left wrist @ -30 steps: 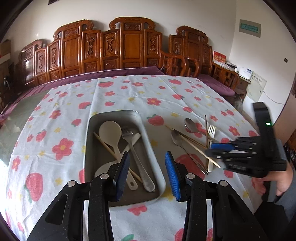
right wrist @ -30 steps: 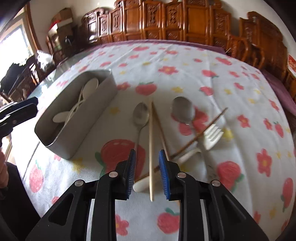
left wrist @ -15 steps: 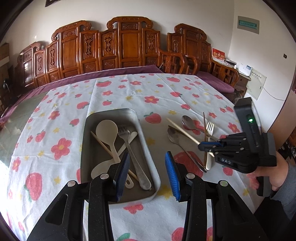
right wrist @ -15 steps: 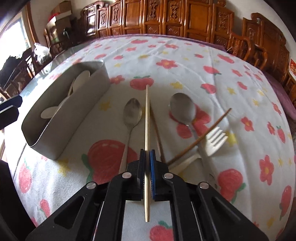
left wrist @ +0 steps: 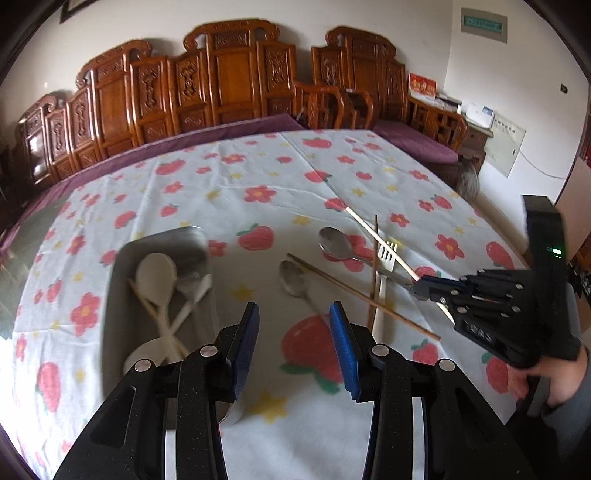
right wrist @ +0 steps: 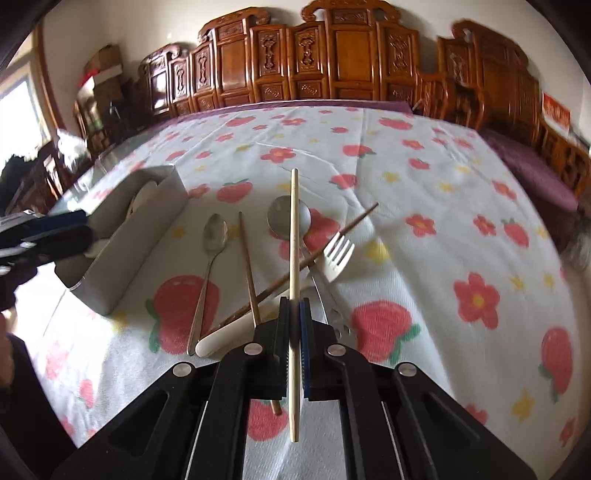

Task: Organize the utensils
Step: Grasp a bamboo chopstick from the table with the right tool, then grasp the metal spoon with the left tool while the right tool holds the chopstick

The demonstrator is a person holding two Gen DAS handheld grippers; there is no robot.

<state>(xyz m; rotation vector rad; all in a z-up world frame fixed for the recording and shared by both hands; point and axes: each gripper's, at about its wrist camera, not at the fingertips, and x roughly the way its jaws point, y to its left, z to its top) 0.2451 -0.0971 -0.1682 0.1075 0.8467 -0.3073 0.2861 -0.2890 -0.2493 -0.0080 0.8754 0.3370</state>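
Since a second ago your right gripper (right wrist: pixel 293 325) has closed on the pale chopstick (right wrist: pixel 294 236) and lifted it off the tablecloth (right wrist: pixel 424 192) — it now hangs above the pile, pointing to 12 o'clock. Your left gripper (left wrist: pixel 293 347) stands half open, holding nothing. At 10 o'clock from the right gripper waits the metal tray (right wrist: pixel 147 236), already with some utensils inside. Two spoons, the fork (right wrist: pixel 334 254) and two dark chopsticks are not yet sorted — I judge about half remains.

Carved wooden chairs (left wrist: pixel 236 85) line a white wall (left wrist: pixel 369 22); window (right wrist: pixel 18 107) at left.
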